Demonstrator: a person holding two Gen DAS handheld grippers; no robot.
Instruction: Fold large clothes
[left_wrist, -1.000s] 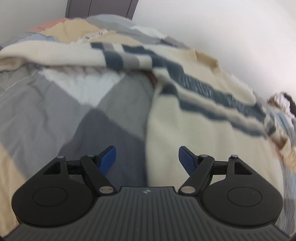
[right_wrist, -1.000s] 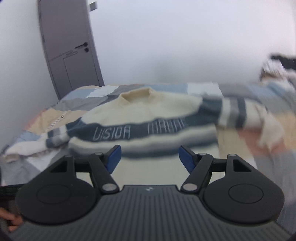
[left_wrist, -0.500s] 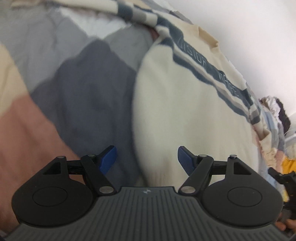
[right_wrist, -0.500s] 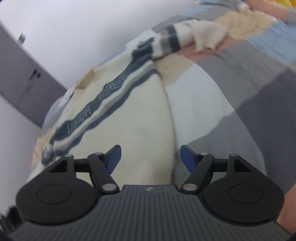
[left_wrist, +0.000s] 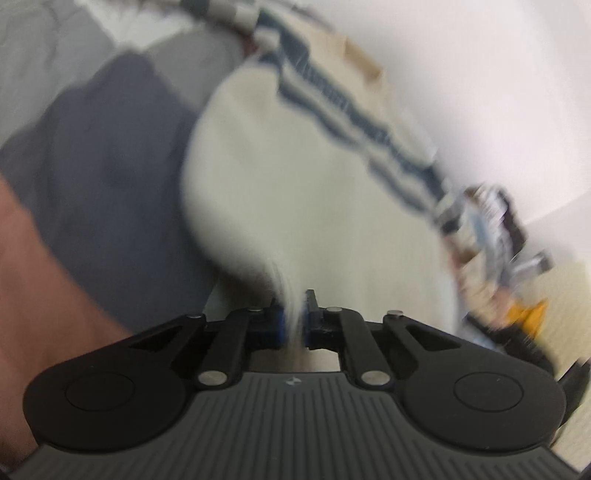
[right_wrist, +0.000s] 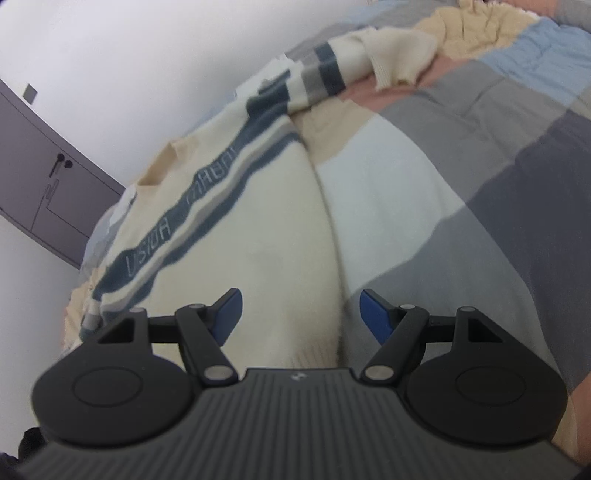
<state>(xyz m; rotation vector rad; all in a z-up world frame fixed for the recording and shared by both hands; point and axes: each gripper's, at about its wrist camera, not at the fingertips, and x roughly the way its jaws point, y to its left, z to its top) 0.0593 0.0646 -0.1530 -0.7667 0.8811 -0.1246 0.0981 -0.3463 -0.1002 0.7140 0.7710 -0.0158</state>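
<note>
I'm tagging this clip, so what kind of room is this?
Most likely a bedroom: a cream striped sweater lies spread on a bed's patchwork quilt, with a grey door in the white wall behind.

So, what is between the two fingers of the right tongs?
In the right wrist view, the open right tongs have the cream sweater's bottom corner between their fingers, not yet gripped.

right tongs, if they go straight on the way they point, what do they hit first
Most likely the hem of the cream sweater. The open right tongs point at its lower right edge, where it meets the patchwork quilt. How far off the hem is, is unclear.
</note>
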